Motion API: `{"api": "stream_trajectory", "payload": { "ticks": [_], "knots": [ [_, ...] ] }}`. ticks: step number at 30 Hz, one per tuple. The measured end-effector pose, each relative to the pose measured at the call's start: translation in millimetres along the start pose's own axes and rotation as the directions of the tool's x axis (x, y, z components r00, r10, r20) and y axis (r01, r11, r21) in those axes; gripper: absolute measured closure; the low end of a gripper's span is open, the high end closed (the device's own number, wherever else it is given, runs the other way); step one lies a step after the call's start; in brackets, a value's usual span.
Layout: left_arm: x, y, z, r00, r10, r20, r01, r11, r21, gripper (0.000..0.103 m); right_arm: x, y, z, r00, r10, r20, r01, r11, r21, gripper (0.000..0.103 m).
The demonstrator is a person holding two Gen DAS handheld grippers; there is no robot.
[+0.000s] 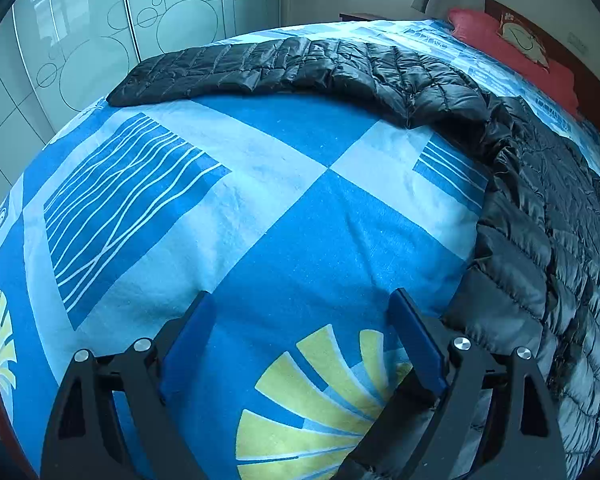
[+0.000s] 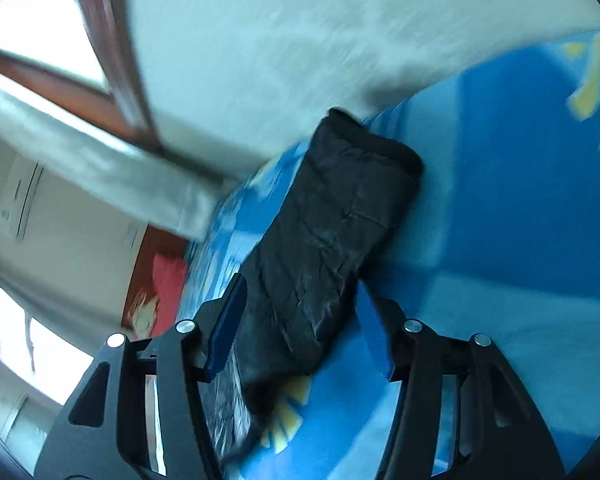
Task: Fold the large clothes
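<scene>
A black quilted down jacket (image 1: 520,208) lies spread on the bed, its body along the right side and one sleeve (image 1: 236,68) stretched flat across the far edge. My left gripper (image 1: 302,304) is open and empty, just above the blue patterned sheet, its right finger beside the jacket's hem. In the blurred, tilted right wrist view the other sleeve (image 2: 328,232) lies on the sheet. My right gripper (image 2: 300,296) is open, with the sleeve lying between its fingers; I cannot tell if they touch it.
The bed sheet (image 1: 260,208) is blue with white and yellow patterns. A red pillow (image 1: 512,48) lies at the headboard. A glass-fronted wardrobe (image 1: 80,52) stands beyond the far side. A window and curtain (image 2: 80,148) show in the right wrist view.
</scene>
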State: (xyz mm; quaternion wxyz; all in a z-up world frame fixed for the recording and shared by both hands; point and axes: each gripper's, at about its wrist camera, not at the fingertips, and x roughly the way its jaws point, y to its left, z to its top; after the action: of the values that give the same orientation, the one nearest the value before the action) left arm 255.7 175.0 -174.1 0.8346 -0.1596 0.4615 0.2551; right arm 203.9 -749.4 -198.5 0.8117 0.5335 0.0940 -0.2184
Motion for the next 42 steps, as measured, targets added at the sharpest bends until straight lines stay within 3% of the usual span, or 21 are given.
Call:
{"api": "stream_trajectory", "payload": {
  "ticks": [2, 4, 7, 10, 16, 17, 20, 28, 30, 34, 40, 42],
  "knots": [
    [0.0, -0.7, -0.4, 1.0, -0.002, 0.0, 0.002, 1.0, -0.001, 0.015, -1.2, -1.4, 5.1, 0.999, -0.028, 0.041, 0.028, 1.0, -0.002, 0.05],
    [0.3, -0.3, -0.5, 1.0, -0.005, 0.002, 0.005, 1.0, -0.004, 0.015, -2.3, -10.0, 6.1, 0.998, -0.01, 0.055, 0.005, 0.996, 0.085, 0.052],
    [1.2, -2.2, -1.0, 1.0, 0.002, 0.005, -0.002, 1.0, 0.001, 0.015, 1.9, -2.2, -11.0, 0.999, 0.042, -0.028, -0.039, 0.994, 0.1, 0.052],
    [0.8, -2.5, -1.7, 1.0, 0.006, 0.006, -0.006, 1.0, 0.003, 0.015, 8.9, 7.1, -33.7, 0.996, 0.023, -0.089, -0.017, 0.998, 0.067, 0.054],
    [0.9, -1.7, -1.0, 1.0, 0.002, 0.008, -0.002, 1.0, 0.0, 0.015, 6.8, 15.5, -66.3, 0.986, 0.105, -0.129, -0.077, 0.976, 0.203, 0.05],
    [0.8, -1.7, -0.9, 1.0, 0.002, 0.007, -0.002, 1.0, 0.0, 0.015, 6.9, 17.3, -66.2, 0.985, 0.112, -0.13, -0.085, 0.977, 0.197, 0.046],
    [0.5, -1.4, -1.2, 1.0, -0.002, 0.008, 0.002, 1.0, -0.002, 0.015, 20.9, 16.3, -60.1, 0.988, 0.106, -0.114, -0.08, 0.973, 0.215, 0.046],
    [0.4, -0.6, -1.0, 1.0, -0.009, 0.009, 0.009, 1.0, -0.008, 0.015, 20.2, -7.3, -31.6, 0.982, 0.183, 0.052, -0.189, 0.911, 0.366, 0.047],
    [0.9, -1.2, -0.6, 1.0, -0.005, 0.009, 0.005, 1.0, -0.005, 0.015, 19.0, -10.3, -34.4, 0.976, 0.211, 0.052, -0.214, 0.896, 0.388, 0.047],
    [2.0, -3.1, -1.2, 1.0, 0.007, 0.01, -0.007, 1.0, 0.004, 0.015, 34.0, 5.6, -39.2, 0.983, 0.184, -0.031, -0.167, 0.942, 0.291, 0.046],
    [2.5, -4.2, -1.6, 1.0, 0.009, 0.009, -0.009, 1.0, 0.003, 0.015, 38.1, -0.2, -12.1, 0.99, 0.127, 0.065, -0.14, 0.942, 0.305, 0.049],
    [2.6, -4.5, -1.6, 1.0, 0.012, 0.009, -0.012, 1.0, 0.005, 0.015, 47.9, -2.2, -2.5, 0.99, 0.126, 0.058, -0.137, 0.939, 0.315, 0.061]
  ]
}}
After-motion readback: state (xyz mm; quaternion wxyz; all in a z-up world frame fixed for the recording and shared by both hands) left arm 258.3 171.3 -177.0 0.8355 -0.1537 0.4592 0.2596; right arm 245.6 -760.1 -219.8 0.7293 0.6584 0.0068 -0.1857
